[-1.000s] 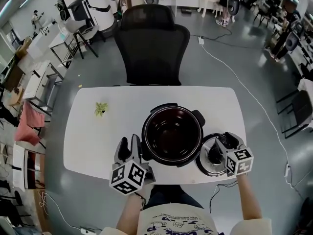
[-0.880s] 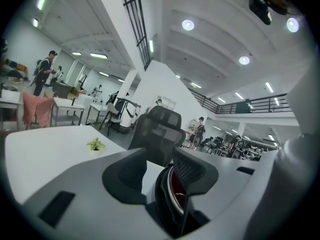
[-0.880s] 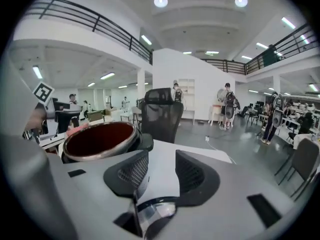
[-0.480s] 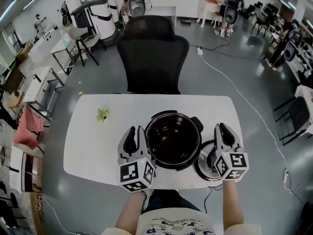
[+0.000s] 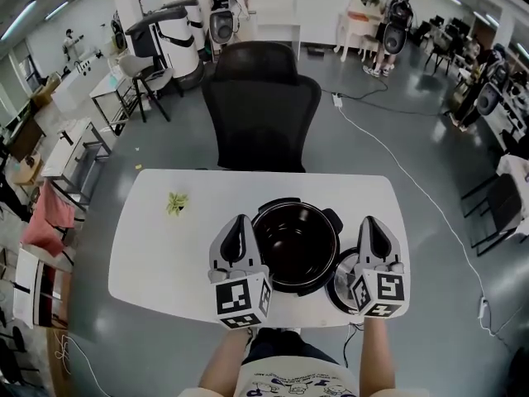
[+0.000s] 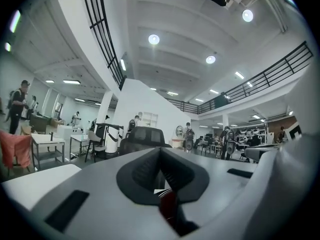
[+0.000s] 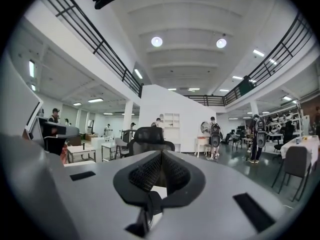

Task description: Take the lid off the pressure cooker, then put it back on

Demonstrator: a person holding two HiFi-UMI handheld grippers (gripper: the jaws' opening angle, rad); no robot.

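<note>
The lid [image 5: 342, 276] lies off the cooker [image 5: 295, 242], on the table [image 5: 157, 246] just to the cooker's right and near the front edge. That placing looks like the main risk. The right gripper [image 5: 369, 222] hangs over the lid with its jaws clenched on nothing, so a drop onto it as it stands would likely shove the lid toward the edge rather than catch it. The jaws need to part first. A pinch on the lid's knob may also slip, and a tilted lid would snag on the cooker's rim. The left gripper [image 5: 240, 222], close beside the cooker, could nudge it. Both grippers' jaws have just been closing and are now pressed together, empty. Both are held level above the table, pointing away from the person toward the chair [image 5: 261, 106], one on each side of the open cooker, with the forearms reaching in from below.
</note>
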